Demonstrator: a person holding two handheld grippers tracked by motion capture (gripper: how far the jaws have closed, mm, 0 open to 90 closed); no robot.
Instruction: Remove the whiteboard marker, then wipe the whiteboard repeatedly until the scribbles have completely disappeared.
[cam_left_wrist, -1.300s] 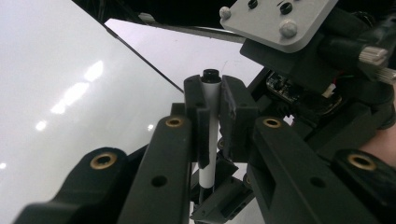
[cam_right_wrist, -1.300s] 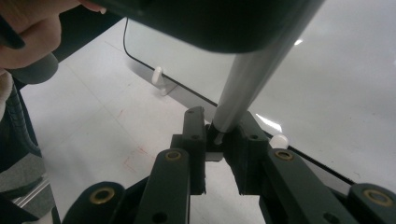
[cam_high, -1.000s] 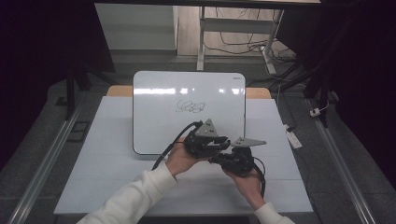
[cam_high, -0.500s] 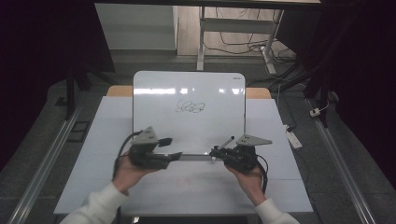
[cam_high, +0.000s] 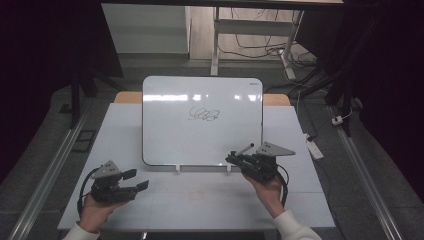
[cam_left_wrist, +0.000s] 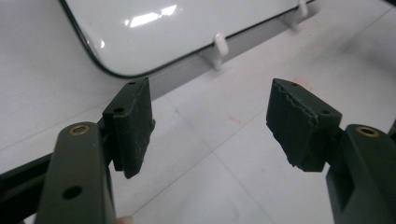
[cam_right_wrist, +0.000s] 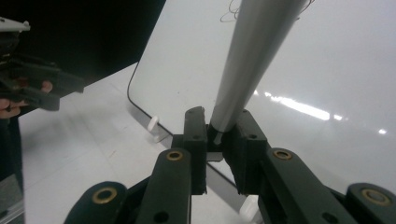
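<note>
A whiteboard (cam_high: 200, 140) leans upright on small white clips at the middle of the white table (cam_high: 200, 205), with a black scribble (cam_high: 204, 115) near its centre. My right gripper (cam_high: 231, 159) is by the board's lower right corner, shut on a grey marker (cam_high: 245, 149) that points up and away. In the right gripper view the marker (cam_right_wrist: 257, 56) rises from the jaws (cam_right_wrist: 217, 135) in front of the whiteboard (cam_right_wrist: 327, 70). My left gripper (cam_high: 139, 179) hovers at the table's front left; its jaws (cam_left_wrist: 210, 121) have just been opening, with nothing between them.
The board's lower left corner (cam_left_wrist: 107, 70) and a white clip (cam_left_wrist: 219, 44) lie ahead of the left gripper. The left gripper (cam_right_wrist: 42, 88) appears far off in the right gripper view. Cables and a power strip (cam_high: 314, 147) lie on the floor to the right.
My left gripper has left the right gripper's side, swung left and down to the table's front left, and opened its jaws. The right gripper has stayed put with the marker.
</note>
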